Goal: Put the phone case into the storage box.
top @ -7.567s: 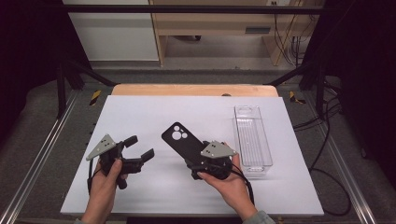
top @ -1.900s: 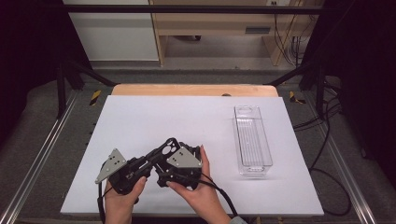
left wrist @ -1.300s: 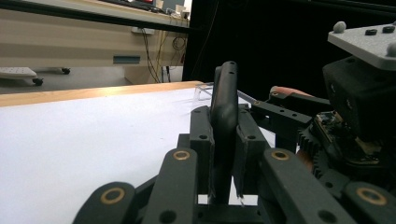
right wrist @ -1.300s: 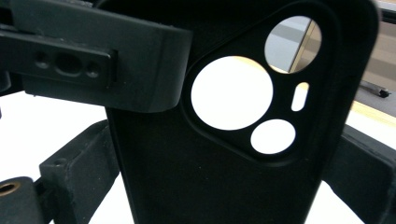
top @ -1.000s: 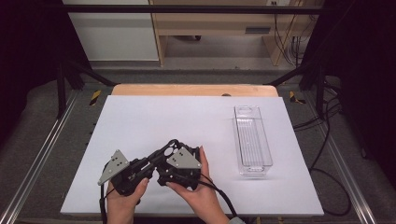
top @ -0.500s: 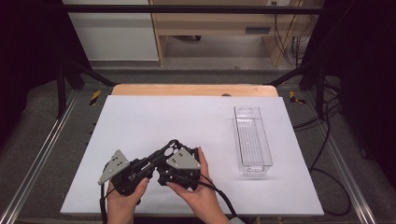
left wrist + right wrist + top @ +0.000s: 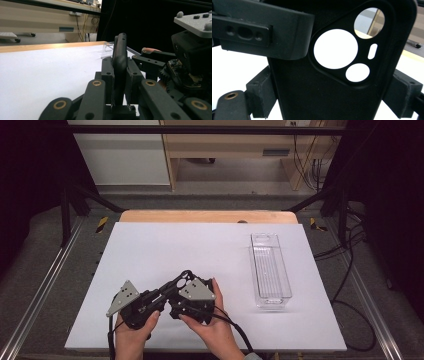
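Mid-handover: my left gripper (image 7: 161,296) clamps the phone case (image 7: 119,65) edgewise; right gripper (image 7: 186,296) spans its width, loosening; next, carry toward far-right clear tray (image 7: 270,270)

White-topped desk (image 7: 165,250) with a wooden strip along its far edge; lying directly on it, a clear, oblong plastic tray (image 7: 270,270) at right, long axis running near-to-far.
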A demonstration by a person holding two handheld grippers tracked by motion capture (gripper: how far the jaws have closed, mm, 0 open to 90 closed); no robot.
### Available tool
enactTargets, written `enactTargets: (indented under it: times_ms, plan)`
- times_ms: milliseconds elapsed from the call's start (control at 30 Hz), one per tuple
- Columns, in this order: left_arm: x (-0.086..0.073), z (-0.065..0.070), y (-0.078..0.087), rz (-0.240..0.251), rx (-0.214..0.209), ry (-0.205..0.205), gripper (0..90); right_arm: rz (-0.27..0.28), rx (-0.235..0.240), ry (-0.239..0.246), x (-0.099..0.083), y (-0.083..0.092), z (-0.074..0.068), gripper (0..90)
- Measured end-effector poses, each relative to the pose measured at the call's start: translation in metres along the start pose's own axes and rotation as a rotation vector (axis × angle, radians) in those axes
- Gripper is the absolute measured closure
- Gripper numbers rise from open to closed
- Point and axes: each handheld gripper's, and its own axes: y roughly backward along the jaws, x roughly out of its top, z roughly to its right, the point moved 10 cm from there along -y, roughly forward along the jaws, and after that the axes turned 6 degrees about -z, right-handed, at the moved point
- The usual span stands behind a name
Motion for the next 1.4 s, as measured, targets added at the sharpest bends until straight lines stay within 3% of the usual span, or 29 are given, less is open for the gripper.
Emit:
enactTargets:
  times_ms: [167, 333, 533, 567, 667, 700, 933, 1067, 1267, 1400]
  plan:
    - [0.000, -0.001, -0.001, -0.002, -0.016, 0.021, 77.3, -0.013, -0.009, -0.011, -0.003, -0.002, 0.004, 13.4]
    - [0.004, -0.002, 0.001, 0.009, -0.015, 0.016, 70.5, -0.026, -0.026, -0.068, -0.008, -0.003, 0.021, 13.5]
    - [0.003, -0.013, 0.000, -0.005, 0.045, -0.020, 56.0, -0.029, -0.047, -0.130, -0.013, -0.003, 0.039, 13.5]
    - [0.003, -0.016, 0.000, -0.005, 0.066, -0.025, 46.8, -0.030, -0.053, -0.143, -0.014, -0.003, 0.044, 13.5]
    - [0.004, -0.031, 0.003, -0.001, 0.129, -0.045, 40.8, -0.028, -0.057, -0.156, -0.014, -0.002, 0.047, 13.5]
    - [0.004, -0.036, 0.005, 0.002, 0.140, -0.046, 34.4, -0.026, -0.062, -0.160, -0.015, -0.002, 0.050, 13.5]
    - [-0.003, -0.075, 0.020, -0.016, 0.262, -0.109, 20.7, -0.022, -0.080, -0.170, -0.015, -0.001, 0.058, 13.5]
    - [-0.017, -0.096, 0.031, -0.041, 0.301, -0.131, 15.3, -0.016, -0.096, -0.176, -0.011, 0.001, 0.066, 13.5]
    - [-0.037, -0.123, 0.052, -0.071, 0.340, -0.129, 10.3, 0.010, -0.130, -0.182, 0.004, 0.006, 0.089, 13.5]
    - [-0.045, -0.134, 0.064, -0.057, 0.357, -0.098, 9.5, 0.011, -0.155, -0.200, 0.017, 0.008, 0.112, 13.5]
